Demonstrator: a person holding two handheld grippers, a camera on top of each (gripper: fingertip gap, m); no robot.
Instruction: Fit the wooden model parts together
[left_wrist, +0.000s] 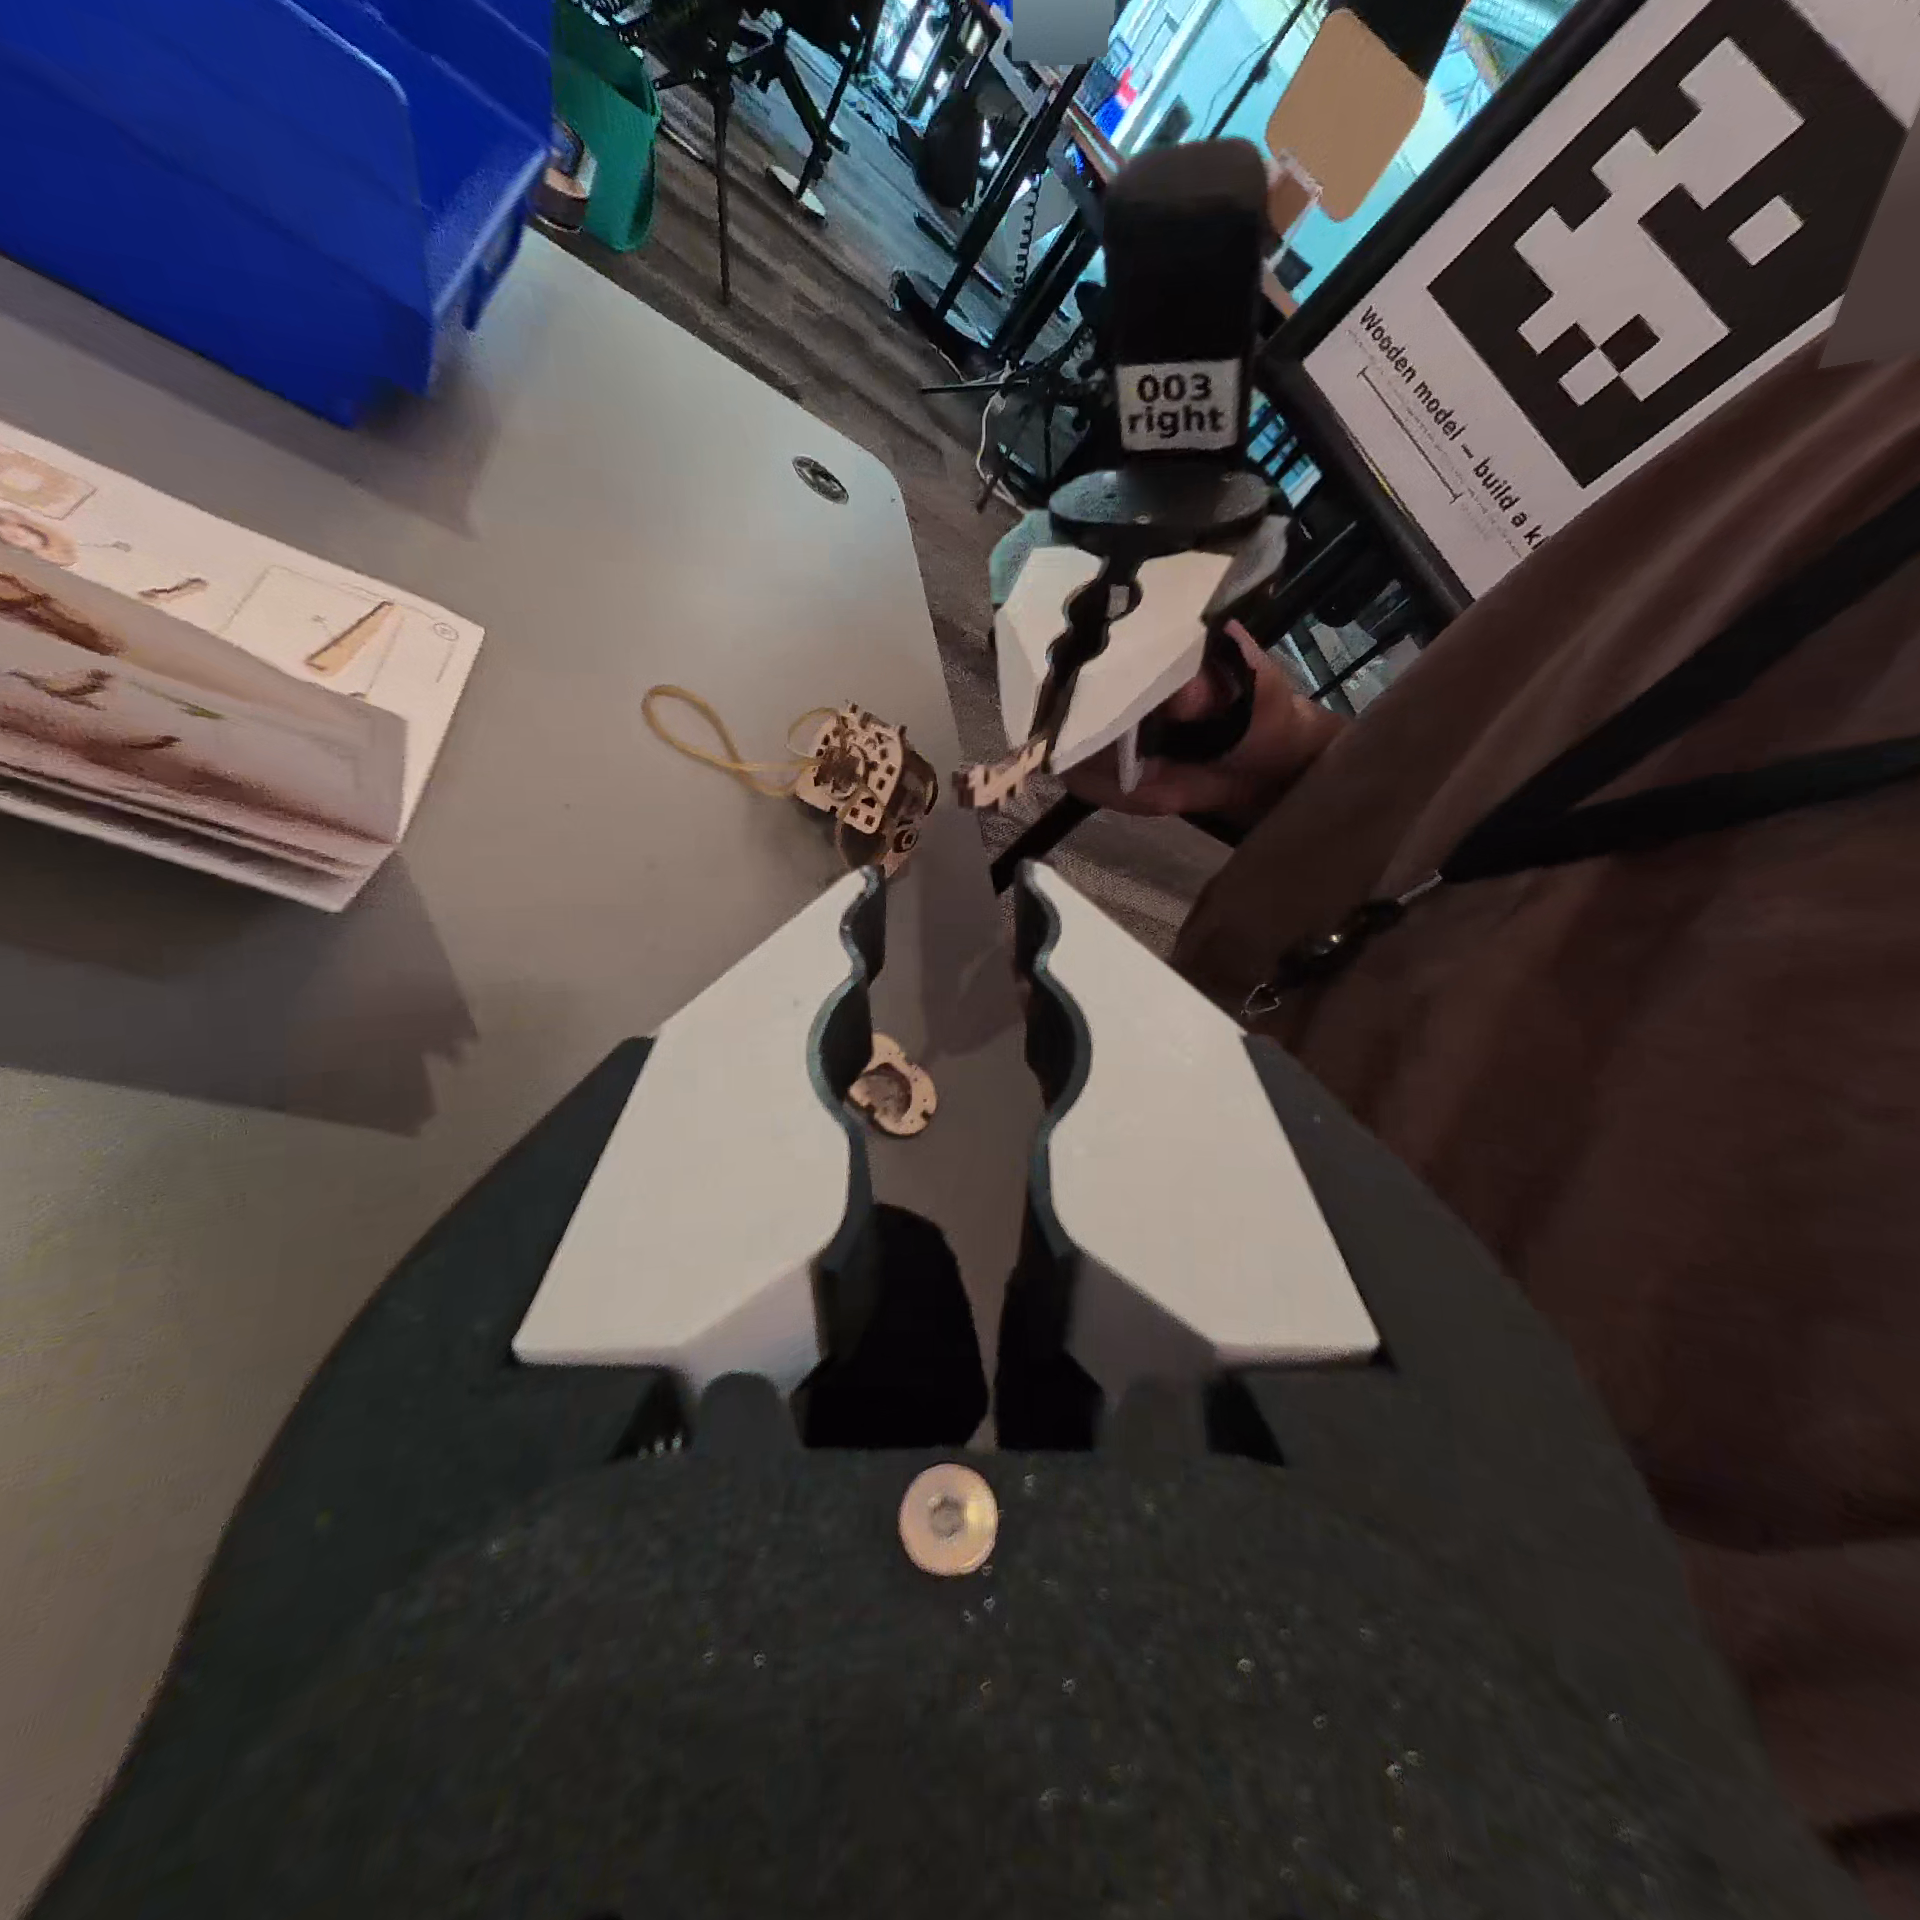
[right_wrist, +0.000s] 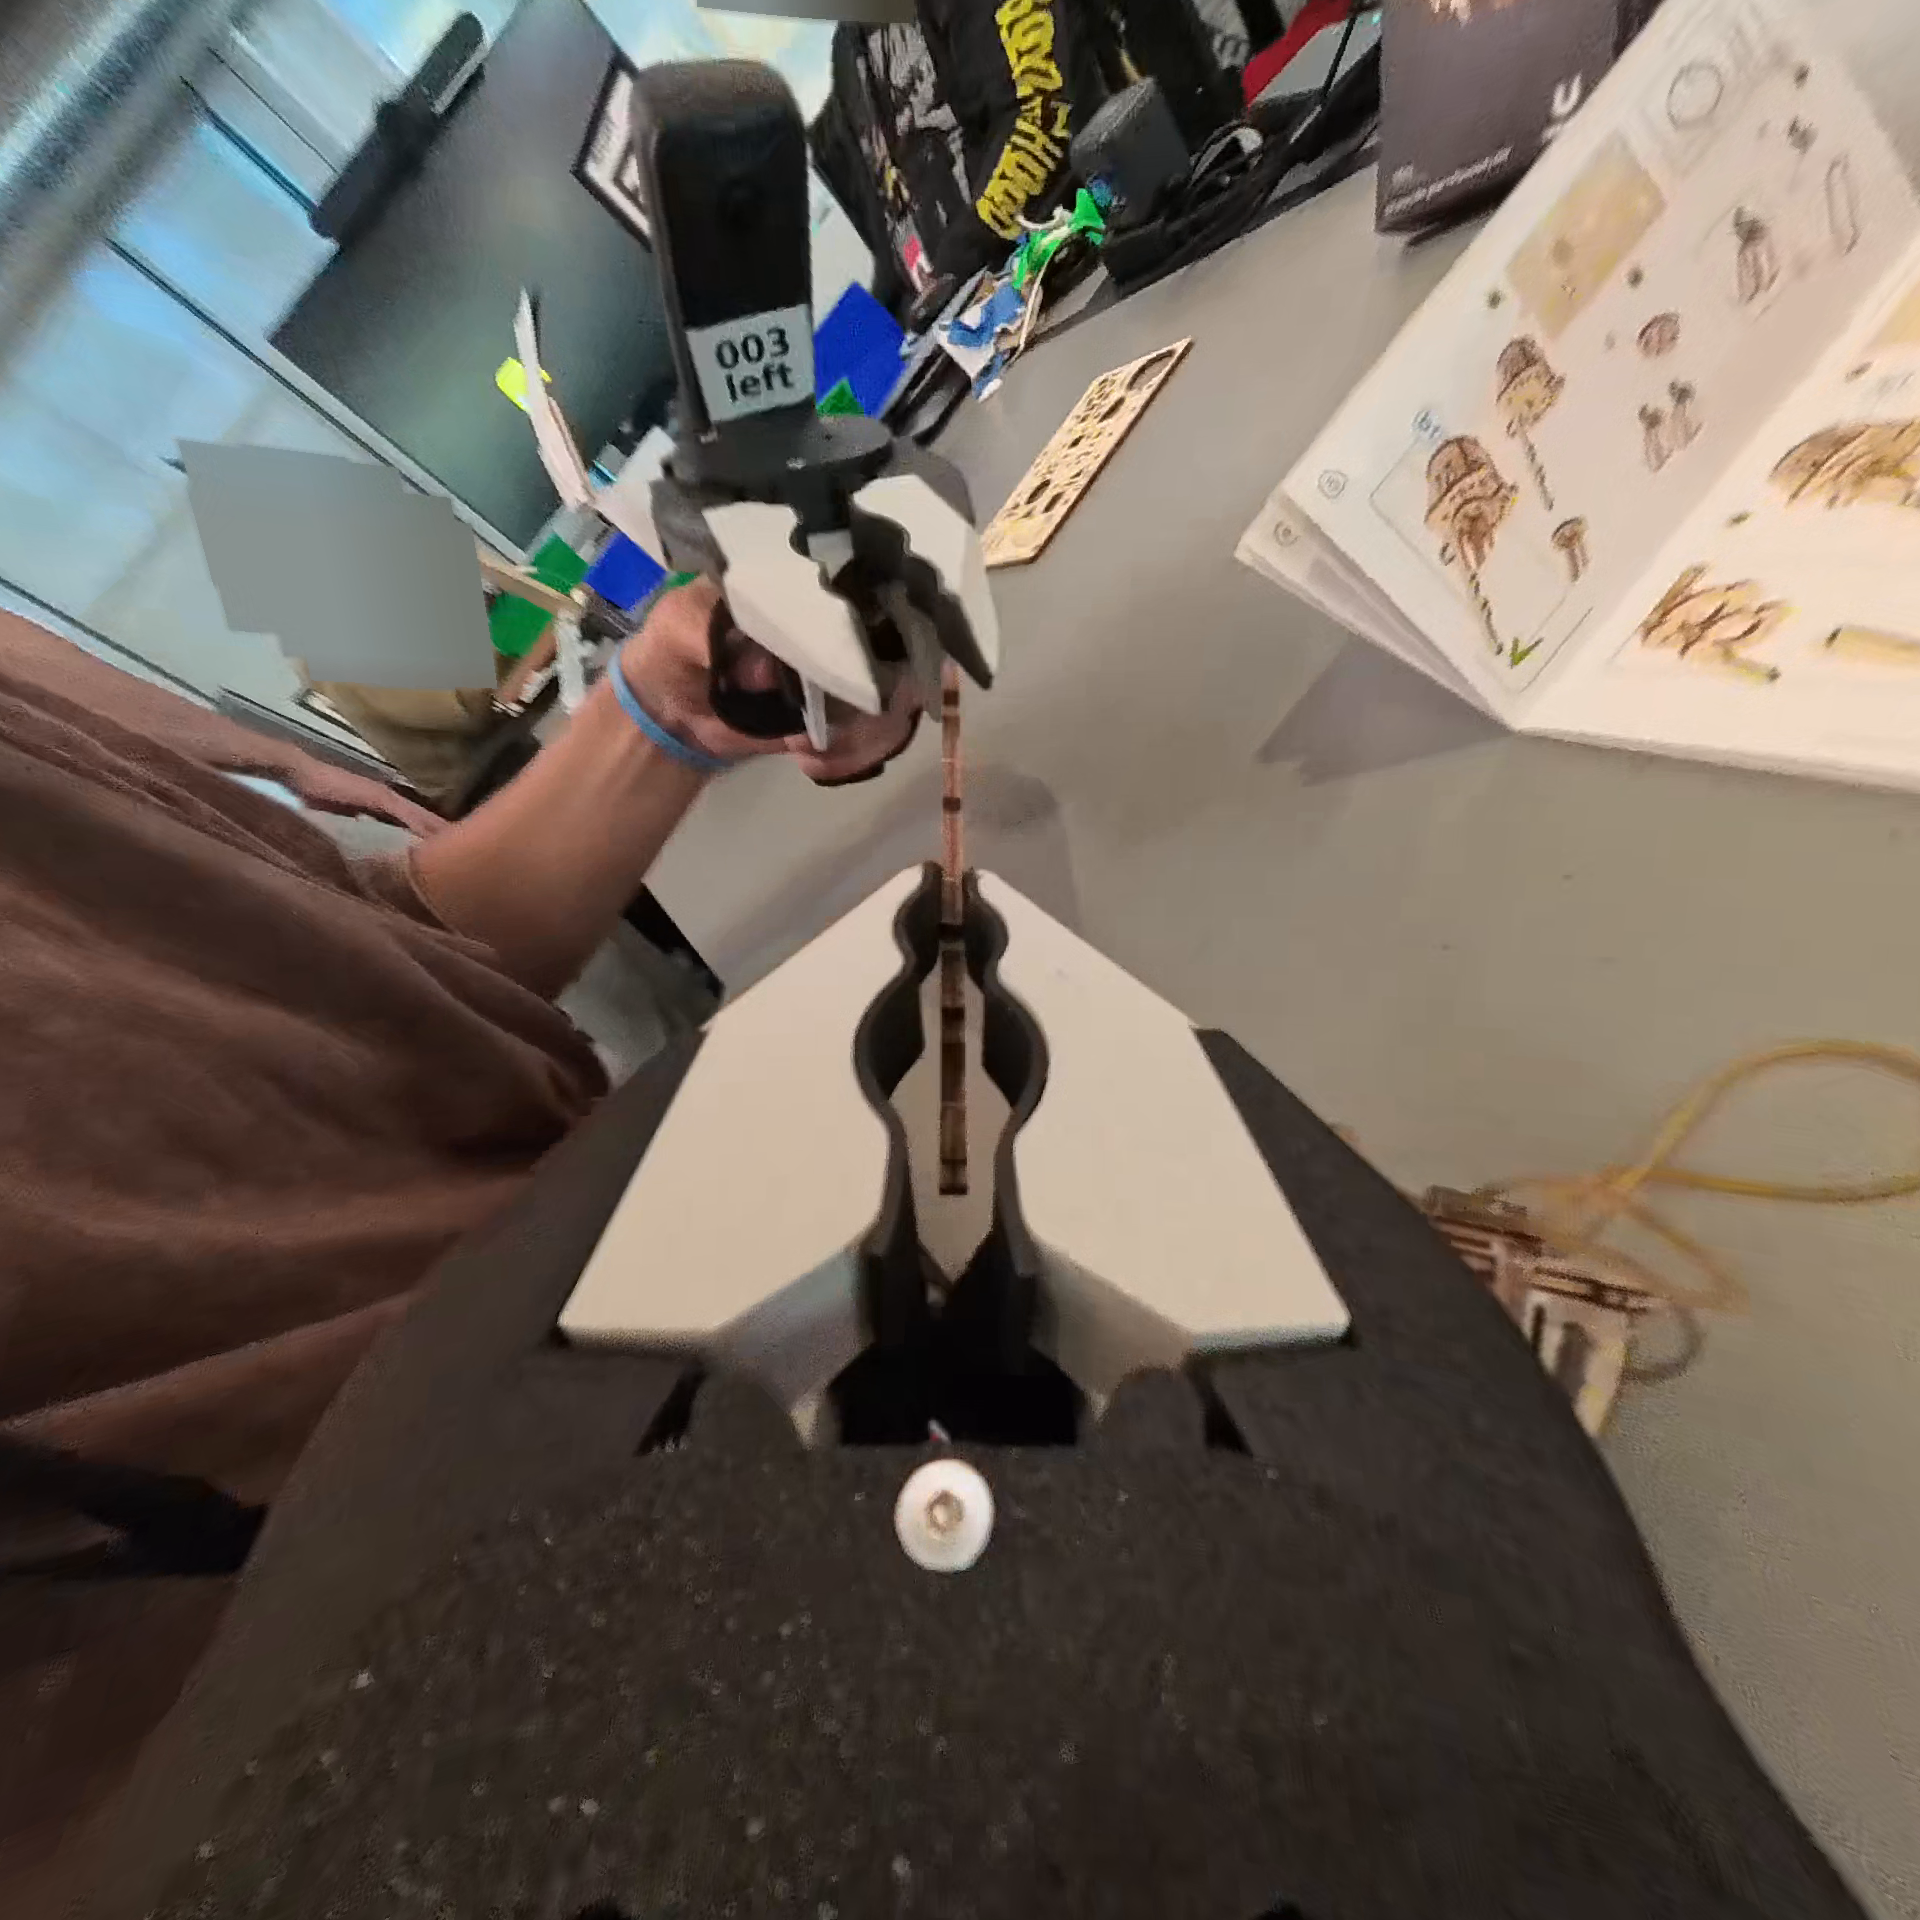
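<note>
Above the grey table (left_wrist: 582, 914), right tool (right_wrist: 951, 883) pinching a wooden strip (right_wrist: 951, 1039), left tool (left_wrist: 945, 883) spread, empty.

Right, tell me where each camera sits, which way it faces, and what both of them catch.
Left wrist view: sits on the left claw, looks along its open fingers over the grey table at the small wooden model; a brown sleeve shows.
Right wrist view: sits on the right claw, which grips a thin wooden strip, and faces the booklet; the person's forearm shows.
Shared: each sees the other claw, the table, model, booklet and yellow rubber band.
</note>
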